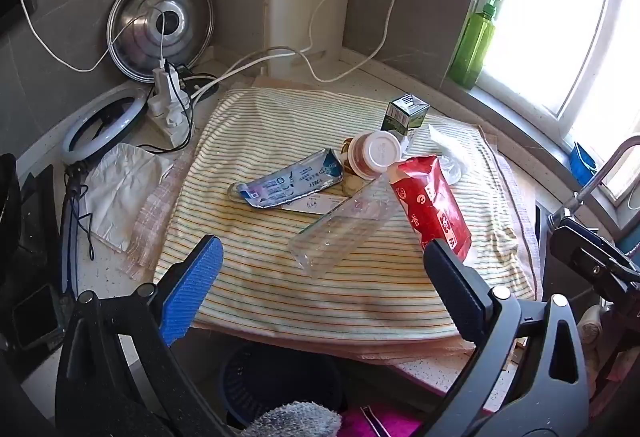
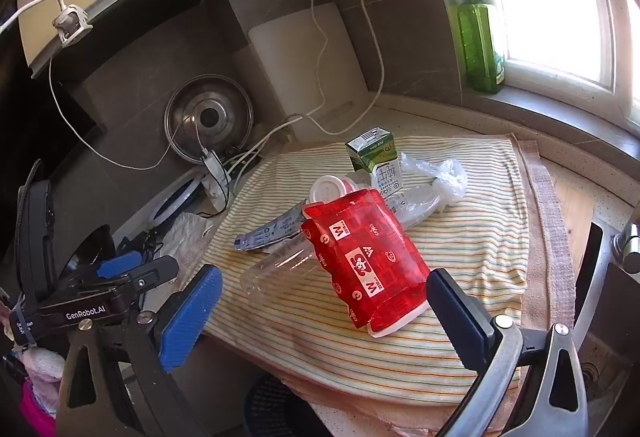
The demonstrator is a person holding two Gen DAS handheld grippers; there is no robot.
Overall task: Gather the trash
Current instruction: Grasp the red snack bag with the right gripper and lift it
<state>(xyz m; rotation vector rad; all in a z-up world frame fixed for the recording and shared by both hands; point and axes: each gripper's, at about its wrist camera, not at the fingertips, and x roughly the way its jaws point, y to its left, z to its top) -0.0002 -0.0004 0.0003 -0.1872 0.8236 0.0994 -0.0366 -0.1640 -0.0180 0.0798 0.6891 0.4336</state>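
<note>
While both grippers, left (image 1: 320, 285) and right (image 2: 324, 309), gape empty, the red pack (image 2: 362, 261) lies nearest the right, lengthwise toward it.

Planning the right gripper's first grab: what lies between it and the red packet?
Only bare striped cloth, seen in the right wrist view; right gripper stands open before the red packet.

Right gripper (image 2: 324, 297) wide open, nothing btwn jaws, over striped cloth (image 2: 480, 237). Red pack (image 2: 372, 257) just ahead, on clear bottle (image 2: 276, 269); milk carton (image 2: 376, 157) behind.
</note>
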